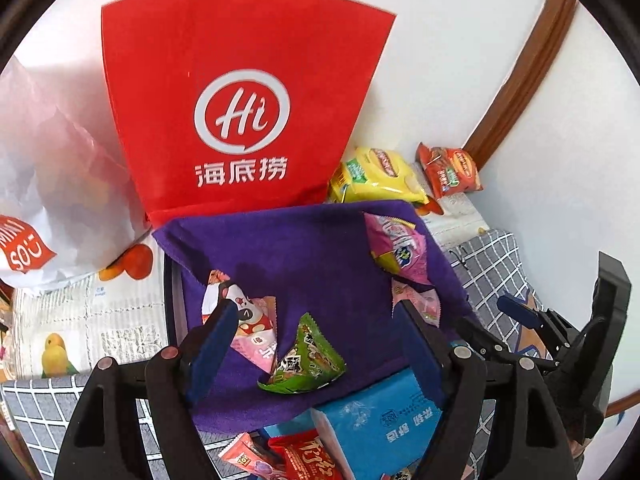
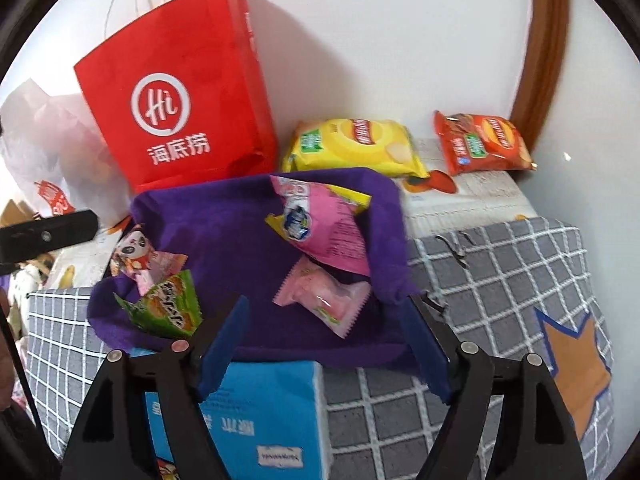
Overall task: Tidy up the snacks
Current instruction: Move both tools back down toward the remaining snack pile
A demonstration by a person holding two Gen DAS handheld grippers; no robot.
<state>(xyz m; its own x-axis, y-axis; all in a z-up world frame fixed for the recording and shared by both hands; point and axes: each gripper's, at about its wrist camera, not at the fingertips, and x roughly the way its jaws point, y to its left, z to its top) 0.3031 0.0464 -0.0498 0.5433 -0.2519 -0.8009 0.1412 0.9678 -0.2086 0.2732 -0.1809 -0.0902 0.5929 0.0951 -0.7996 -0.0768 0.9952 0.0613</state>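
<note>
Between your left tool (image 1: pixel 316 344) tips: green snack (image 1: pixel 304 360), crinkly, lying in purple-lined box (image 1: pixel 320 256) | box also holds pink packets (image 2: pixel 324 220) | both tools spread wide, right tool (image 2: pixel 328 344) holds nothing.

Soft cloth, glossy wrappers

The purple towel (image 2: pixel 248 240) looks fuzzy and matt; the yellow chip bag (image 2: pixel 356 148) is shiny plastic; the red bag (image 1: pixel 240 92) is matt paper.

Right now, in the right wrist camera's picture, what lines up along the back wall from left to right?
White plastic bag → red paper bag → yellow chip bag → red chip bag → brown wooden frame.
</note>
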